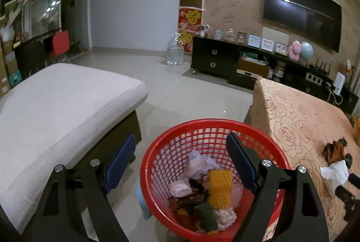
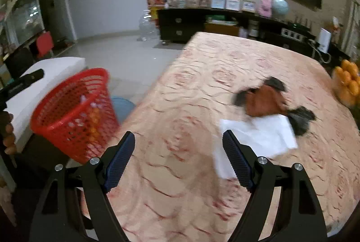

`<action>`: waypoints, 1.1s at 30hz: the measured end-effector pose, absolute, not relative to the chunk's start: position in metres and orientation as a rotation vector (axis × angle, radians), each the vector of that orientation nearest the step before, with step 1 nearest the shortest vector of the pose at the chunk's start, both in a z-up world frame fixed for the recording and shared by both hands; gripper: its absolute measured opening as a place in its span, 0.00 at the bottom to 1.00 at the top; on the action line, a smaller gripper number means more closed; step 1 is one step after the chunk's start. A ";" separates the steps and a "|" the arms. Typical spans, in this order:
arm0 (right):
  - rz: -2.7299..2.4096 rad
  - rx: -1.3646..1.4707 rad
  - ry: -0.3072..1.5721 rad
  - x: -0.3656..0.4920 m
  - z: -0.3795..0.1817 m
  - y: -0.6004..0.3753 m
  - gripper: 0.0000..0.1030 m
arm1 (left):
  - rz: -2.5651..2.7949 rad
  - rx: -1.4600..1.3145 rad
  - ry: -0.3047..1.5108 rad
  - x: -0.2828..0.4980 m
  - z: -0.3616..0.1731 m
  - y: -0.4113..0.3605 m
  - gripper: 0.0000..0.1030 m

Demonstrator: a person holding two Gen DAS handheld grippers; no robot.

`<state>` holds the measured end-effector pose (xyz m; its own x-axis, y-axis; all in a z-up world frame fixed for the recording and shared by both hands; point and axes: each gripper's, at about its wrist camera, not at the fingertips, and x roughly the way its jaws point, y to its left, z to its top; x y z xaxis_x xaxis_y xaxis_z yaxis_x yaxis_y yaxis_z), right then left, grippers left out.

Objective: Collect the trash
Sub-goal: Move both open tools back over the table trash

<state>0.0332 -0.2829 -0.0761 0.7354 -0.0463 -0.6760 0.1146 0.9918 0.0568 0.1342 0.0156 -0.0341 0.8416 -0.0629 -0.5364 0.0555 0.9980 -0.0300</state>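
Two scraps (image 2: 265, 105) (table (image 2: 180, 129)); basket (image 1: 211, 129) part-filled.

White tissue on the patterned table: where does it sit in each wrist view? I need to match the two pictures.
Left wrist: white tissue at the far right edge, on the patterned table, below the brown peel scrap.
Right wrist: tissue right of centre, just ahead of the right gripper, whose open jaws are empty.
Shared landmark: red basket.

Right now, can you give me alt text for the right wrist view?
The open, empty right gripper hovers over a rose-patterned tablecloth, with a white tissue and a brown wrapper ahead to its right. A red basket sits beyond the table's left edge.
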 end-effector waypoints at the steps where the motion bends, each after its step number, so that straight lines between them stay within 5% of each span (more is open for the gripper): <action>1: -0.106 0.099 0.741 0.027 -0.078 -0.292 0.75 | -0.072 0.001 0.558 0.131 -0.033 0.011 0.77; 14: -0.340 0.191 0.742 -0.031 -0.101 -0.403 0.75 | -0.277 0.109 0.522 0.100 -0.033 -0.062 0.83; 33: -0.386 0.322 0.767 -0.042 -0.118 -0.437 0.75 | -0.725 0.377 0.582 0.064 -0.078 -0.237 0.85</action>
